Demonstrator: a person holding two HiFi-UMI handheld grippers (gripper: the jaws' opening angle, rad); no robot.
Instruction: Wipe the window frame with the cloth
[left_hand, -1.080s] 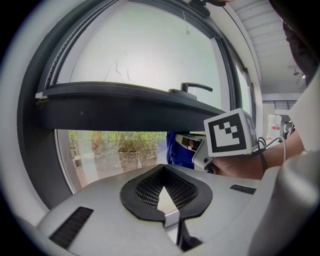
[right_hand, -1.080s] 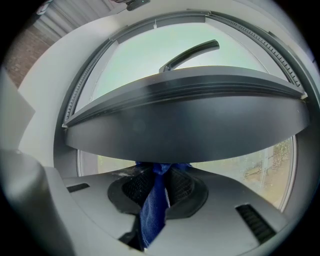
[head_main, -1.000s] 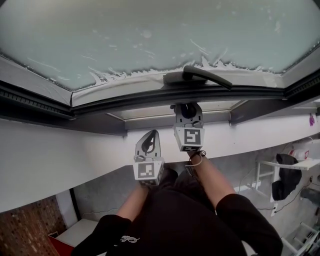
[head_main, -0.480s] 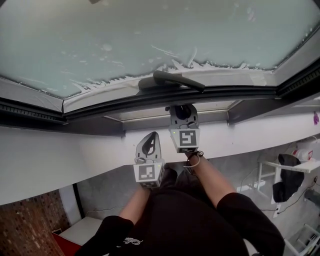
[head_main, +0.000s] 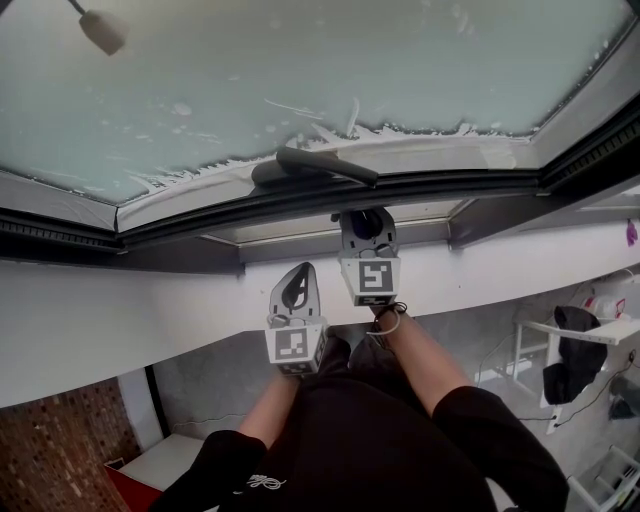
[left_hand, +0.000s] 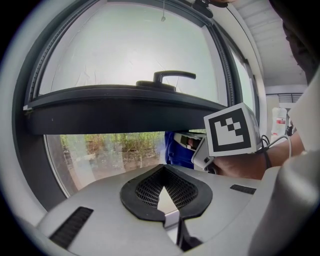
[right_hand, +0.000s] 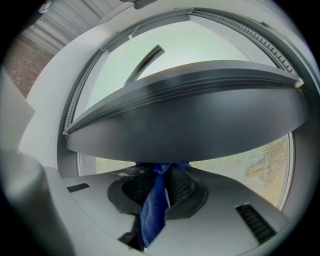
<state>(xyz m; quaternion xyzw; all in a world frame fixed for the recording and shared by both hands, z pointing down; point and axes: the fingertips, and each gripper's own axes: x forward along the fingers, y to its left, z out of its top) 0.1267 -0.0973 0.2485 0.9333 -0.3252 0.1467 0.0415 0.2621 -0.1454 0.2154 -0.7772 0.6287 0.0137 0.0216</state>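
Note:
The window's dark sash frame (head_main: 220, 214) runs across the head view under a frosted pane, with a black handle (head_main: 315, 164) on it. My right gripper (head_main: 365, 216) is shut on a blue cloth (right_hand: 152, 210) and holds the cloth's top against the underside of the frame (right_hand: 190, 115). In the left gripper view the cloth (left_hand: 176, 149) shows beside the right gripper's marker cube (left_hand: 231, 131), below the frame (left_hand: 120, 107). My left gripper (head_main: 298, 274) hangs lower and to the left, over the white sill, shut with nothing between its pads (left_hand: 150, 187).
A white sill (head_main: 120, 320) runs below the window. Fixed glass under the open sash shows greenery outside (left_hand: 115, 147). White shelving with dark items (head_main: 575, 345) stands at the lower right, and a brick-patterned surface (head_main: 60, 450) lies at the lower left.
The handle and frame have slid left in the head view. My right gripper with the cloth has shifted slightly left along the frame. The left gripper has stayed put.

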